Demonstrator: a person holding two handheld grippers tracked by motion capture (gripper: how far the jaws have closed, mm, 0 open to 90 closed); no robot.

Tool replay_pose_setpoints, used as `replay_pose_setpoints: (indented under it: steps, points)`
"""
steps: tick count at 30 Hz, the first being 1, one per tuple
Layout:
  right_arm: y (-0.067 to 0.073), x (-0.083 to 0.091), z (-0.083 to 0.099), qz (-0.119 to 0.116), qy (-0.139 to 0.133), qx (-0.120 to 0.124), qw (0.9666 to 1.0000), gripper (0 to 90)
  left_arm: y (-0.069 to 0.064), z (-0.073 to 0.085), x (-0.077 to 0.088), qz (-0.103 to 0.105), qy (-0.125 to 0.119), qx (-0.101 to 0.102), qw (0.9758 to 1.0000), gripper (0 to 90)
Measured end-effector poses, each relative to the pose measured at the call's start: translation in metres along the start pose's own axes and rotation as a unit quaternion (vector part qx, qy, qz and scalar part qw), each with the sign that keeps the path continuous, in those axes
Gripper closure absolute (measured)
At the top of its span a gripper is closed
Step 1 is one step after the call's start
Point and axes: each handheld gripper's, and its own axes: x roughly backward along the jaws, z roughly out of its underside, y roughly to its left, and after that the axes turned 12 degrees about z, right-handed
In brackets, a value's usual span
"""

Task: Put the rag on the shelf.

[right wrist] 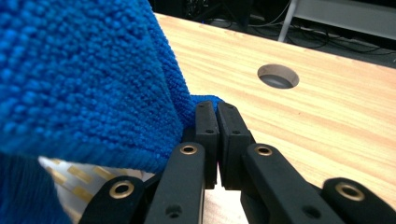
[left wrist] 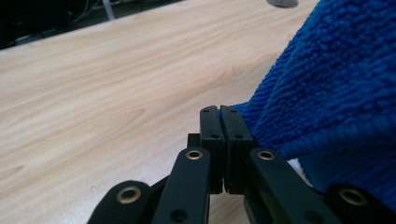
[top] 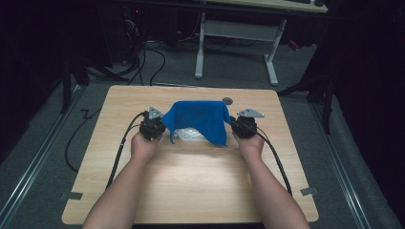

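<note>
Here, blue cloth [top: 200, 120] stretched between left gripper [top: 154, 127] and right gripper [top: 243, 126], jaws pinched on its corners (above the table [top: 191, 181]).

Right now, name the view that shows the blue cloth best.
High view: the whole blue cloth hangs stretched between both grippers over a pale object. The left gripper view and right gripper view show close-up folds at the pinched corners.

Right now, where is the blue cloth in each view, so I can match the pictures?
High view: the blue cloth hangs at table centre, stretched between the left gripper and right gripper.
Left gripper view: it fills the right side, its corner pinched in the closed jaws.
Right gripper view: it fills the left side, corner pinched likewise.
Shared landmark: the round hole in the table.
</note>
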Motion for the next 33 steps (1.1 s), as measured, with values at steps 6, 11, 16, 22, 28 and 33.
replay_pose_setpoints:
  steps: [6,11,16,22,28,33]
  points:
    - [0.003,-0.003,0.004,-0.005,0.008,0.003,1.0000,88.2,0.000,0.005,0.002,-0.002,0.000,0.004,1.0000,88.9]
    - [0.002,-0.001,0.004,-0.002,0.009,-0.002,1.0000,76.3,-0.001,0.006,0.007,-0.005,-0.005,0.010,0.9999,87.0]
    - [-0.005,0.008,0.000,0.006,0.001,-0.006,1.0000,69.7,-0.003,0.005,0.017,-0.007,-0.009,0.010,0.9999,74.4]
    - [-0.016,0.027,-0.003,0.019,-0.010,-0.016,0.9996,66.9,-0.007,0.010,0.030,-0.021,-0.016,0.018,0.9995,62.6]
    - [-0.018,0.041,-0.004,0.019,-0.023,-0.015,0.9994,65.0,-0.015,0.017,0.047,-0.036,-0.027,0.018,0.9988,59.1]
    - [-0.017,0.049,-0.001,0.021,-0.017,-0.013,0.9995,64.4,-0.018,0.023,0.058,-0.040,-0.035,0.025,0.9983,58.1]
